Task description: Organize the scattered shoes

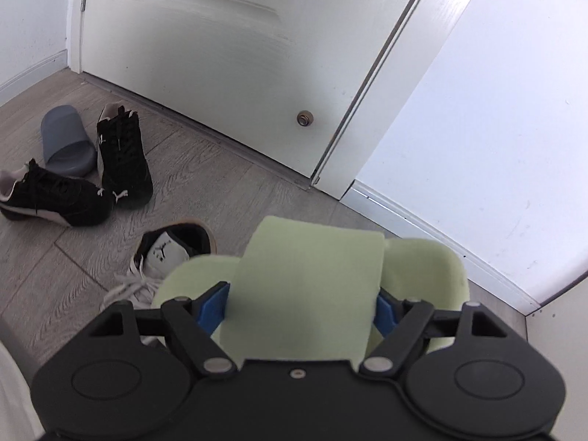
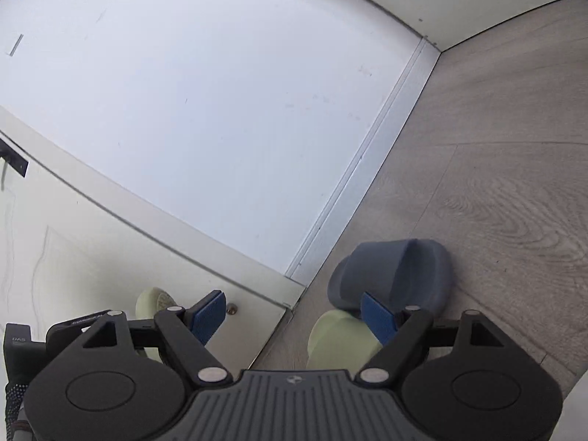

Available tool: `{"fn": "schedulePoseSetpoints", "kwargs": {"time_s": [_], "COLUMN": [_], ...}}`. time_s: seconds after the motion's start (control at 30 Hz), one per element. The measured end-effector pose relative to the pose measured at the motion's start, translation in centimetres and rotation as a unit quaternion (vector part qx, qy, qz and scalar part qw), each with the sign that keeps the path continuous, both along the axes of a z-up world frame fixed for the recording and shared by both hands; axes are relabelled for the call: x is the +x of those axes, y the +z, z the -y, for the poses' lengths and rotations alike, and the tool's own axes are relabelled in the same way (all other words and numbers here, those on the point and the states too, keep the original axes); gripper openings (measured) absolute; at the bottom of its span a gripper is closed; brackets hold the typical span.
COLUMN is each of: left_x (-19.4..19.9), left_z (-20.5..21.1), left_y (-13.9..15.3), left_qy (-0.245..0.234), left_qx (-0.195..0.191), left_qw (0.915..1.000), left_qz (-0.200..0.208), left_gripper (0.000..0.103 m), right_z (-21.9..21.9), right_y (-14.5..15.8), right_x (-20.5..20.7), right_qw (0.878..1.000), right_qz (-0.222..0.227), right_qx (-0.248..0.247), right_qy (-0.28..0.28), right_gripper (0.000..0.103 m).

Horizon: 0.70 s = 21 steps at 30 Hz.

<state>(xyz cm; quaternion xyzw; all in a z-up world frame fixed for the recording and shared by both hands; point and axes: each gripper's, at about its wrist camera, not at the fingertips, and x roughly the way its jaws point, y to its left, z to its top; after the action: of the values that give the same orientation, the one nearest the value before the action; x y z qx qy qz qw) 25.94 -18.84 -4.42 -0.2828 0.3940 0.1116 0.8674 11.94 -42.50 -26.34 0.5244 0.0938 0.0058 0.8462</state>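
The left tool (image 1: pixel 307 294) is held low over the wood floor (image 1: pixel 205 169), aimed toward the white door (image 1: pixel 220 55). Its blue pads are closed on the strap of a pale green slide sandal (image 1: pixel 312 279), which fills the space between them and hangs just in front of the camera. To the left of the tool, on the floor, a black-and-white sneaker (image 1: pixel 172 253) with loose white laces lies partly hidden behind the sandal. Farther off near the door sit two black sneakers, one pointing along the door (image 1: pixel 123 158) and the other (image 1: pixel 55 196) lying crosswise, their toes almost touching. A grey-blue slide (image 1: pixel 66 143) rests just beside them.

The right tool (image 2: pixel 294 316) is tilted toward the corner where the wall (image 2: pixel 183 110) meets the baseboard (image 2: pixel 367 169). Its pads stand wide apart with nothing between them. A second grey-blue slide (image 2: pixel 400 272) lies on the floor just ahead of its right pad, and a second pale green sandal (image 2: pixel 341 338) sits under that pad, possibly touching it, though the view is too cramped to be sure.
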Motion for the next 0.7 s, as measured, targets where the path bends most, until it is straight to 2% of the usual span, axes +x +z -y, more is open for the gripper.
{"fn": "schedulePoseSetpoints", "kwargs": {"time_s": [0.1,0.17,0.23,0.33,0.37,0.47,0.53,0.57,0.6,0.67,0.7], "left_x": [-1.0,-0.3,0.8,2.8,3.1,4.2,4.9,5.1,5.3,4.8,4.1], "left_z": [2.8,4.9,6.6,8.0,8.3,9.7,9.8,9.7,9.6,9.1,8.6], "left_y": [0.1,-1.5,-3.5,-8.4,-9.6,-12.3,-13.9,-14.5,-15.6,-16.0,-15.6], "left_qy": [0.021,0.01,-0.011,-0.049,-0.06,-0.111,-0.175,-0.207,-0.257,-0.286,-0.29], "left_qx": [0.008,0.011,0.009,-0.042,-0.046,-0.045,-0.099,-0.141,-0.208,-0.24,-0.215], "left_qw": [0.9997,0.9996,0.999,0.9928,0.9917,0.9873,0.9728,0.9606,0.9345,0.9188,0.9249], "left_qz": [-0.009,-0.025,-0.043,-0.101,-0.104,-0.104,-0.115,-0.121,-0.132,-0.129,-0.119], "left_gripper": [0.079,0.079,0.079,0.078,0.075,0.075,0.075,0.075,0.075,0.075,0.075], "right_z": [1.5,2.2,2.6,2.6,2.5,2.6,2.9,3.0,3.2,3.7,3.8], "right_y": [-1.2,-1.8,-2.0,-2.3,-2.3,-2.5,-2.6,-2.6,-2.7,-3.0,-3.1], "right_x": [-0.5,-0.7,-0.8,-0.7,-0.6,-0.6,-0.6,-0.7,-0.7,-0.8,-0.8], "right_qw": [0.998,0.995,0.995,0.994,0.994,0.994,0.993,0.992,0.992,0.99,0.989], "right_qz": [0.015,0.025,0.027,0.027,0.027,0.025,0.024,0.025,0.027,0.031,0.032], "right_qx": [0.061,0.094,0.098,0.104,0.104,0.108,0.114,0.118,0.123,0.135,0.14], "right_qy": [-0.013,-0.019,-0.022,-0.023,-0.024,-0.023,-0.025,-0.027,-0.03,-0.035,-0.039], "right_gripper": [0.082,0.082,0.082,0.082,0.082,0.082,0.082,0.082,0.082,0.082,0.082]}}
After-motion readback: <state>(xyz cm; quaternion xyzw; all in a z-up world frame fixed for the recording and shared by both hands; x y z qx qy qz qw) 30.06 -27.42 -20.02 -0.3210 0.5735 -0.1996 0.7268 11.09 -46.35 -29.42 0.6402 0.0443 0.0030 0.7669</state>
